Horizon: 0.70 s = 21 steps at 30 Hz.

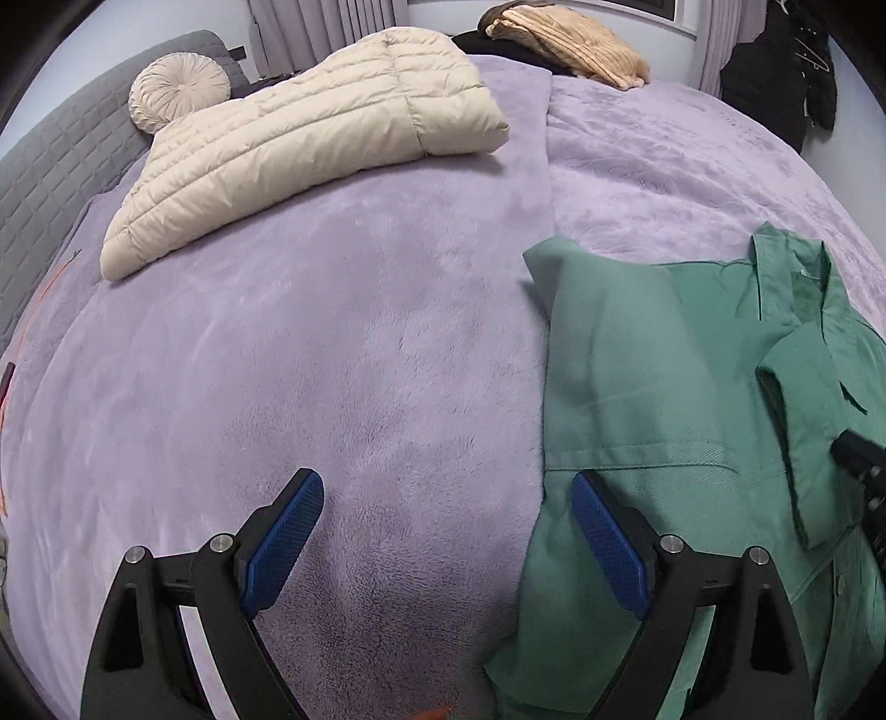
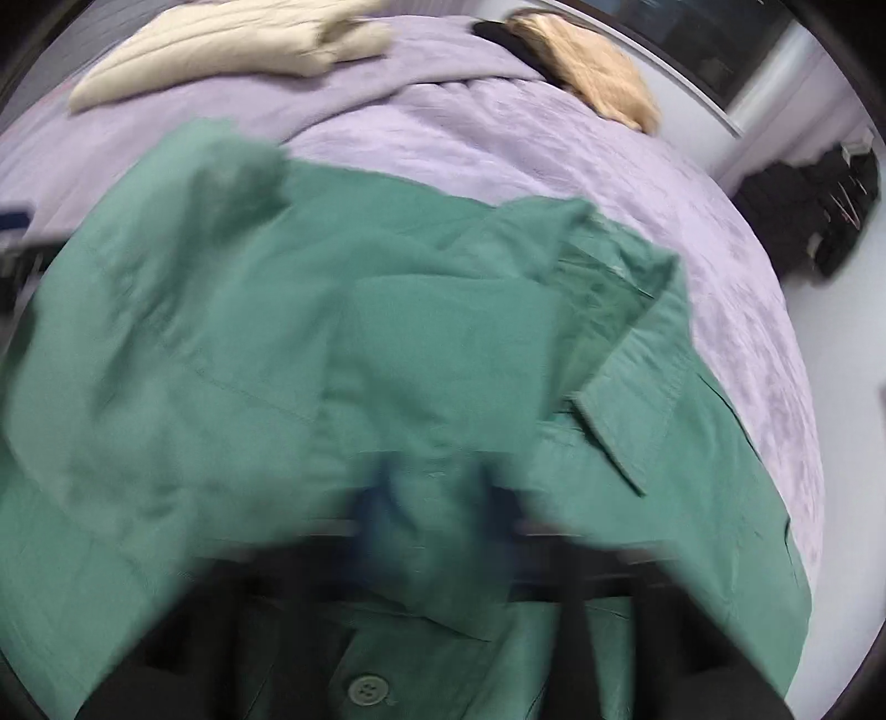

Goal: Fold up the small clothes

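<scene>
Lying on a lilac blanket (image 1: 387, 343) spread over a bed, a green button-up shirt (image 1: 664, 399) sits under two handheld grippers.

From the left wrist view, the left gripper (image 1: 447, 531) hovers with its blue-padded jaws spread wide and empty, one finger above bare blanket, the other above the shirt's left edge. From the right wrist view, heavily blurred, the right gripper (image 2: 437, 531) appears closed, with a fold of shirt fabric bunched between its fingers near a button (image 2: 367, 689). Farther back lie a cream quilted jacket (image 1: 310, 138) and a tan garment (image 1: 576, 44).
</scene>
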Tool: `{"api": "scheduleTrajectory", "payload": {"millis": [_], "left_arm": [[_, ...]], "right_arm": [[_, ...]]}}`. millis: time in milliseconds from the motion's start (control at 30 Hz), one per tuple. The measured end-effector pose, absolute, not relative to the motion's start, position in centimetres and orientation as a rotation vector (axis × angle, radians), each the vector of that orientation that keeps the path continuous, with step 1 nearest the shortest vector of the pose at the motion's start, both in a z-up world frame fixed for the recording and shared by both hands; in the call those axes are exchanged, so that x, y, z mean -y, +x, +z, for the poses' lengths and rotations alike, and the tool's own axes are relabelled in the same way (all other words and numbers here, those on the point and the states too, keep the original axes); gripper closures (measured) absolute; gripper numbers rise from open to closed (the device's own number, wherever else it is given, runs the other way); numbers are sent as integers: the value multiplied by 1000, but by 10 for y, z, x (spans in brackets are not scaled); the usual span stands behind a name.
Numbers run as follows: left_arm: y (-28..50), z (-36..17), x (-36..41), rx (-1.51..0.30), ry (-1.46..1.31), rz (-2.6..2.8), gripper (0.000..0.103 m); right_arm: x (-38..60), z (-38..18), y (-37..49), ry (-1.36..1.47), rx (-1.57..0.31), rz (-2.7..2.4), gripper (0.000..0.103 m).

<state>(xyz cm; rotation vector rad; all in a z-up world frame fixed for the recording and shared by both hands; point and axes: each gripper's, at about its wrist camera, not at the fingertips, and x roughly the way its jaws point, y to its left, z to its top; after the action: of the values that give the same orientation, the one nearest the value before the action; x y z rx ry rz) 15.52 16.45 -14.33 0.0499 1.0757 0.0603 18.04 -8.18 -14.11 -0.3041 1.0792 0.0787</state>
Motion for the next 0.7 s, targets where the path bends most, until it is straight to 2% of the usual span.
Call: {"api": "scheduleTrajectory", "payload": {"millis": [133, 233, 267, 333, 400, 433, 467, 600, 700], "left_arm": [[149, -150, -163, -1091, 75, 63, 11], [153, -151, -167, -1107, 67, 68, 11], [154, -149, -168, -1108, 65, 67, 11], [156, -145, -168, -1097, 69, 67, 11], [158, -141, -166, -1087, 70, 65, 11], [158, -140, -164, -1087, 69, 61, 11], [158, -140, -161, -1087, 74, 62, 11], [157, -145, -157, -1094, 66, 80, 11], [156, -146, -157, -1099, 55, 81, 11]], "right_arm": [[161, -107, 172, 113, -1032, -69, 102], [234, -120, 160, 479, -1081, -148, 102], [243, -125, 158, 531, -1099, -132, 97], [235, -123, 158, 459, -1127, -86, 95], [194, -115, 161, 276, -1126, -3, 60], [171, -112, 164, 205, -1107, 53, 20], [152, -109, 165, 156, -1087, 87, 13], [76, -126, 182, -95, -1065, 120, 15], [49, -155, 192, -241, -1098, 54, 28]]}}
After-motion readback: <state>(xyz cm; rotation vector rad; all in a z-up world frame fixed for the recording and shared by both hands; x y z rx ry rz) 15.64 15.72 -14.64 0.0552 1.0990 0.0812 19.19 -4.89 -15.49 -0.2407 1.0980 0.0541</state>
